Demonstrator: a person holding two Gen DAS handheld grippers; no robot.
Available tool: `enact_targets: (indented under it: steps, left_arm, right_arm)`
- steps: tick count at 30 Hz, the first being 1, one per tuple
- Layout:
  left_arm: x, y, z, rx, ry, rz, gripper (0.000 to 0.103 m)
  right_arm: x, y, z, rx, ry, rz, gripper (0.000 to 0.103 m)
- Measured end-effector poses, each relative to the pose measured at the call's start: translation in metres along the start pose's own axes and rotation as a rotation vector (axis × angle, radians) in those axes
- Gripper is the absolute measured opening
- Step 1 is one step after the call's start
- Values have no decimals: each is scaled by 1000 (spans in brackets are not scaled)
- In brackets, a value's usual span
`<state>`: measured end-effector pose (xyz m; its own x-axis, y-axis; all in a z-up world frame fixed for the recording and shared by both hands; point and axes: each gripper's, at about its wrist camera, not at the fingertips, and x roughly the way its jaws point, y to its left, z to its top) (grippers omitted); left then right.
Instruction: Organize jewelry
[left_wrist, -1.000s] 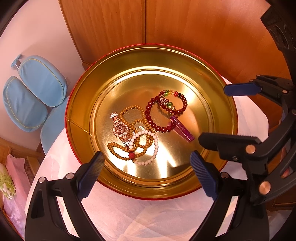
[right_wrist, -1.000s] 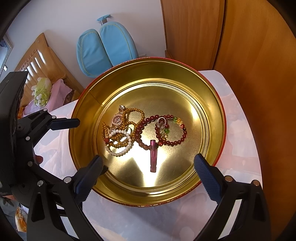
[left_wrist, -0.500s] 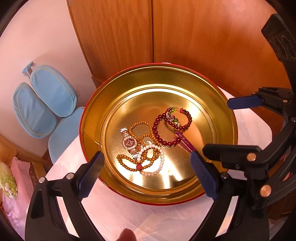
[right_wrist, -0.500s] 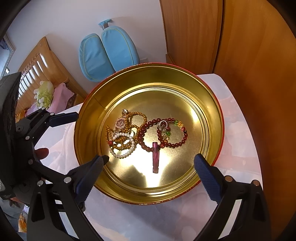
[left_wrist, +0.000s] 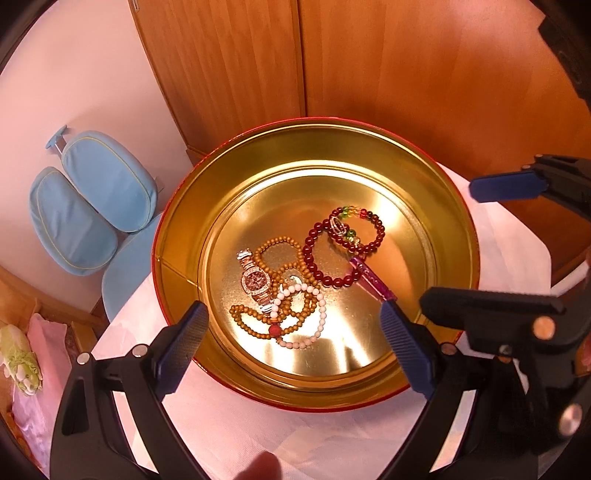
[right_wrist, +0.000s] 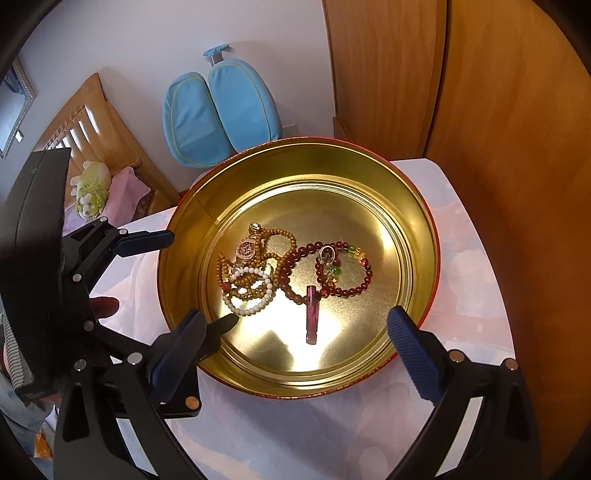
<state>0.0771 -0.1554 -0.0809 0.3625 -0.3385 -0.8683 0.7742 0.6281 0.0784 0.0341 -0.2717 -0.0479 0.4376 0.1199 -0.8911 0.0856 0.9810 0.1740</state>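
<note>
jewelry heaped in the gold tin, both claws spread wide above it

the jewelry lies in a tangle on the floor of a round gold tin with a red outer wall, which stands on a white-covered table. a rose-toned watch sits at the left of the heap, with a long strand of tan wooden beads looped around and under it. a white bead bracelet rests on top of the tan strand. just to the right, a dark red bead bracelet with a few green and amber beads carries a small silver ring or charm, and a purple bar-shaped piece lies touching its lower edge.

the left gripper hovers over the near rim of the tin, its blue-padded fingers far apart and holding nothing. the right gripper is likewise spread wide and empty above the near rim. in the right wrist view the left gripper stands at the tin's left side.

behind the table are a light blue chair, wooden cabinet doors and a green soft toy on pink cloth.
</note>
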Motion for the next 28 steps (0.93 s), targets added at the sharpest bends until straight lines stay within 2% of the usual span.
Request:
enact_targets:
  steps: [4,14,21,24,28]
  left_arm:
    - [2,0,0,-16,-3,18,91]
    - [-6,-6,1,-3,-14,38,91]
    - [-27,-7,-5,-54,-16,76,91]
    - [-47,-6,-17,-86,-20,137,91]
    - [-86,-3,-47,-186,-35,290,91]
  right_arm:
    - [-5,4,-4,-19,-8,-19,99]
    - [-15,-4,-10,-1,-18,-5,99]
    - [-37,-6,-12,16,-61,20,99]
    - [-49,-3,-15,22,-94,40,99]
    - [-57,14,-20,-13,-116,131,99]
